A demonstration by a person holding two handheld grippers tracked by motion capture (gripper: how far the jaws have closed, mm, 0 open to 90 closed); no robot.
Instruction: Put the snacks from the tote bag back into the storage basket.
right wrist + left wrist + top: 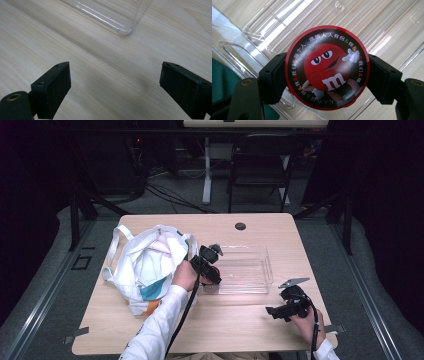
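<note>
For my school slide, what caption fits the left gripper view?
Left gripper holds a round candy tin above a clear tray.

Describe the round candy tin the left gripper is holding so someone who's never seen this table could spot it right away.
On the wooden table, find the clear plastic tray beside the white tote bag. At the tray's bag-side end, the left gripper holds the tin between its fingers. It is round, red-rimmed, with a red cartoon candy figure on its dark lid.
</note>
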